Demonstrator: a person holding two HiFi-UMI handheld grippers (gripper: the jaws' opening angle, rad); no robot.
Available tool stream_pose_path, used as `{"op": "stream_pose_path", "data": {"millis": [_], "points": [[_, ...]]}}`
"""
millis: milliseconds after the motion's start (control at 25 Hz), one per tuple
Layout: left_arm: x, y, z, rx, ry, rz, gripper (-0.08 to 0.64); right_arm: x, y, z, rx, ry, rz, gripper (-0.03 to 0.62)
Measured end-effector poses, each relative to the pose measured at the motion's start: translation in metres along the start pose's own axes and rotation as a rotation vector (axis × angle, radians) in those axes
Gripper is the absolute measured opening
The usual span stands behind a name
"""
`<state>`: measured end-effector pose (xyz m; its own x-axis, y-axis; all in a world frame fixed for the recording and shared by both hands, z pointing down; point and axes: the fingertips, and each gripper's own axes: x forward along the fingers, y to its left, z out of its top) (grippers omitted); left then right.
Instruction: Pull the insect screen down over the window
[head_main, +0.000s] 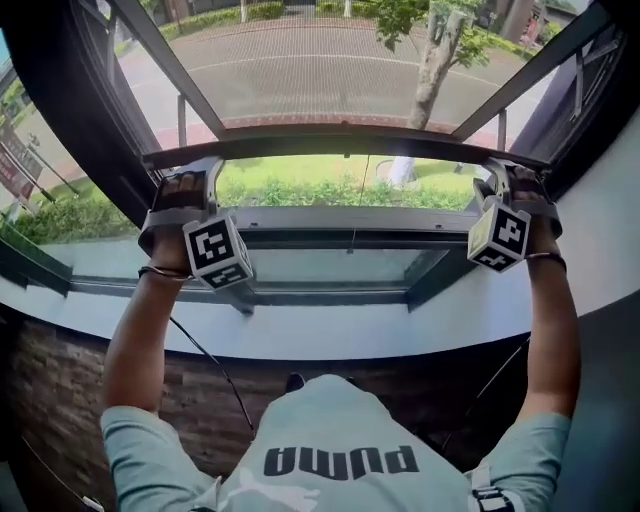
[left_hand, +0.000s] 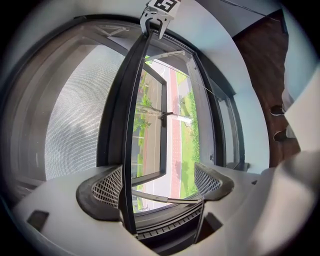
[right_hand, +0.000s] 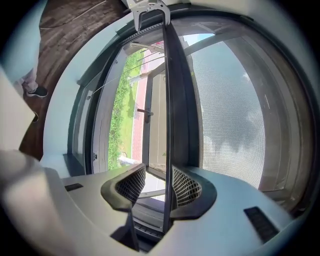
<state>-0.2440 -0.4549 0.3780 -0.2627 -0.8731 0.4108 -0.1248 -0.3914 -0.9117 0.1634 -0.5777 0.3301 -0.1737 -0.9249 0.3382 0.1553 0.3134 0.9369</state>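
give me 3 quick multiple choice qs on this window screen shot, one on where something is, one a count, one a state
1. Where is the screen's pull bar?
A) resting on the sill
B) partway down, above the lower window frame
C) lying on the floor

2. How many grippers have the pull bar between their jaws?
A) none
B) one
C) two

3. How do the left gripper jaws stand?
A) apart, with the pull bar between them
B) pressed together and empty
C) clamped on a cord

Answers:
1 B: in the head view, grass shows between the pull bar and the lower window frame.
2 C: the left gripper and the right gripper each have the bar running between their jaws, at opposite ends.
3 A: the left gripper view shows the pads well apart, with the bar beside one pad.
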Motion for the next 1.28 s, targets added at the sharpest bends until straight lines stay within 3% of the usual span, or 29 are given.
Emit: {"op": "stream_pose_path", "data": {"millis": [200, 360, 520, 760, 1000, 1280], "points": [[0.016, -0.044, 0.001, 0.008, -0.002, -0.08, 0.439, 0.014, 0.045, 0.004, -0.032, 0.009, 0.072, 0.169], [0.027, -0.073, 0.003, -0.007, -0.001, -0.094, 0.439, 0.022, 0.074, 0.007, -0.017, 0.003, 0.104, 0.169], [0.036, -0.085, 0.003, -0.008, 0.012, -0.089, 0.439, 0.029, 0.085, 0.009, 0.01, 0.003, 0.087, 0.169], [0.046, -0.12, 0.0, -0.006, 0.019, -0.162, 0.439, 0.042, 0.124, 0.008, -0.038, 0.036, 0.16, 0.169], [0.062, -0.145, 0.005, -0.041, 0.025, -0.168, 0.439, 0.053, 0.151, 0.008, -0.025, 0.051, 0.14, 0.169], [0.077, -0.194, 0.002, -0.031, 0.032, -0.22, 0.438, 0.062, 0.203, 0.014, -0.042, 0.057, 0.185, 0.169]]}}
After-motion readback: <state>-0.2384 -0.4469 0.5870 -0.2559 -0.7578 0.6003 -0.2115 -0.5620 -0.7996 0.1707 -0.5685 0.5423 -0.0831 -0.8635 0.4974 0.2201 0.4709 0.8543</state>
